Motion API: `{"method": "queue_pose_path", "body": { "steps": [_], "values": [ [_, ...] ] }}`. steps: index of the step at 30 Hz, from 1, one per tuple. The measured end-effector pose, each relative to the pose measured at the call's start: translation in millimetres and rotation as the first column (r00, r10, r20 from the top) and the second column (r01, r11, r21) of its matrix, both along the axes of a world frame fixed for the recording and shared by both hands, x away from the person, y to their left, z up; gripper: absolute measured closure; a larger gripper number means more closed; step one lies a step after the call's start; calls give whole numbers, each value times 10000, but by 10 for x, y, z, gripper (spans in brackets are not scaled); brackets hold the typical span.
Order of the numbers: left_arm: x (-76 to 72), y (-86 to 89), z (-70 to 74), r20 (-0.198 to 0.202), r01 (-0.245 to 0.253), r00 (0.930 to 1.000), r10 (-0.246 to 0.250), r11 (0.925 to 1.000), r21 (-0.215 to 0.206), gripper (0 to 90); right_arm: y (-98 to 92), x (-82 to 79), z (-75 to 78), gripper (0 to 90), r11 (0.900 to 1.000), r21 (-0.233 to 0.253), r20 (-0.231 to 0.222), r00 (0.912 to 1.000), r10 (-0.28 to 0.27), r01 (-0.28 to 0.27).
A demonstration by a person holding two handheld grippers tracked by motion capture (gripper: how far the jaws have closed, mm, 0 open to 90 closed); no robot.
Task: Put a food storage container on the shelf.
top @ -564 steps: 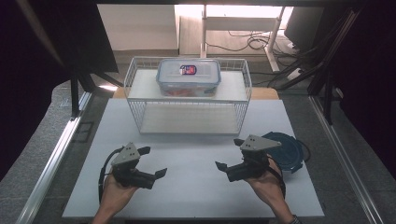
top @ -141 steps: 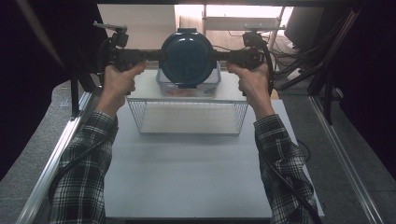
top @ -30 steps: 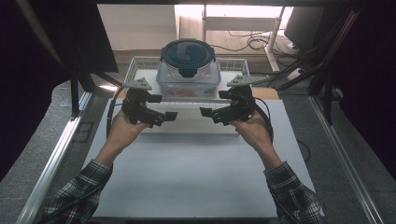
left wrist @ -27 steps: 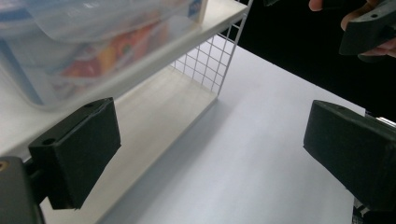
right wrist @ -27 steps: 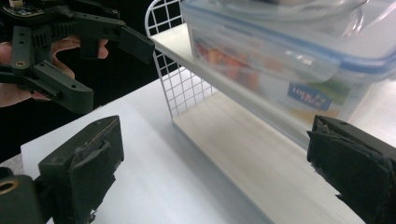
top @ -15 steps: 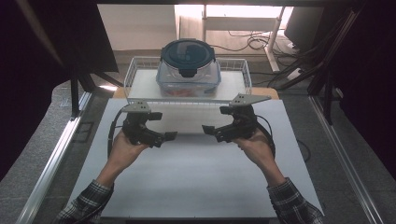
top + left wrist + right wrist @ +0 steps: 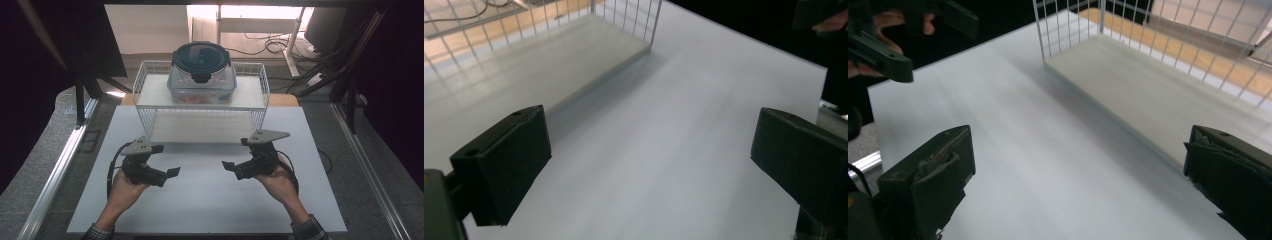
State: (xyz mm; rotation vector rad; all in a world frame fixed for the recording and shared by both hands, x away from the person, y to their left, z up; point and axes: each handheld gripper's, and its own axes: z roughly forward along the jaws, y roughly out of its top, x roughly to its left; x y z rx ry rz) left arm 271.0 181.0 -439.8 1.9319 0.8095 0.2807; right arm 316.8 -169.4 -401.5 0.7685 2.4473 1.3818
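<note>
The white wire-mesh rack (image 7: 200, 102) serves as the reference landmark; it stands at the far side of the white rectangular table mat (image 7: 205, 190). On the rack's upper shelf rests a clear rectangular plastic container with a red item inside (image 7: 202, 85). A round dark-blue lid with black clip tabs (image 7: 201, 57) lies on top of that container.

The left gripper (image 7: 159, 170) is positioned in front of the rack, near its front-left corner, low over the mat. Its jaws are spread wide with nothing between them, as the left gripper view confirms (image 7: 649, 170).

The right gripper (image 7: 235, 167) is positioned in front of the rack, near its front-right corner. Its jaws are likewise spread wide and hold nothing (image 7: 1078, 180).

Both grippers are well apart from the container and the lid.
</note>
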Motion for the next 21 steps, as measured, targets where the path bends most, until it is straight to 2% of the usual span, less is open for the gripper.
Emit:
{"method": "queue_pose_path", "body": {
  "steps": [5,6,7,8,10,12,13,16,18,19,21],
  "values": [
    [-139,48,-254,-271,-95,9996,96,9999,36,27,-79,-98,-194,0,9996,-245,-84,9999,-147,145],
    [-139,48,-254,-271,-95,9996,96,9999,36,28,-91,-119,-233,0,9993,-313,-73,9998,-193,191],
    [-189,58,-340,-315,-181,9993,185,9997,146,29,-102,-140,-274,0,9991,-356,-78,9997,-217,214],
    [-189,58,-340,-315,-181,9993,185,9997,146,28,-102,-140,-274,0,9991,-356,-78,9997,-217,214],
    [-256,65,-455,-411,-224,9989,236,9993,290,29,-135,-203,-396,0,9986,-465,-143,9995,-275,268],
    [-278,63,-497,-456,-221,9987,236,9992,325,29,-145,-226,-434,0,9981,-528,-140,9994,-324,316],
    [-313,57,-580,-504,-290,9982,316,9983,514,28,-168,-269,-510,0,9979,-530,-110,9992,-381,375],
    [-357,45,-690,-546,-344,9977,395,9953,906,27,-213,-324,-627,0,9984,-391,-209,9989,-414,406],
    [-364,44,-725,-624,-324,9973,385,9949,953,26,-239,-362,-709,0,9984,-322,-366,9982,-470,458],
    [-370,42,-787,-805,-247,9962,329,9946,1012,26,-252,-379,-750,0,9983,-383,-372,9982,-463,449],
    [-368,39,-837,-870,-265,9955,369,9927,1180,26,-271,-416,-826,0,9970,-628,-371,9982,-479,456]
  ]
}}
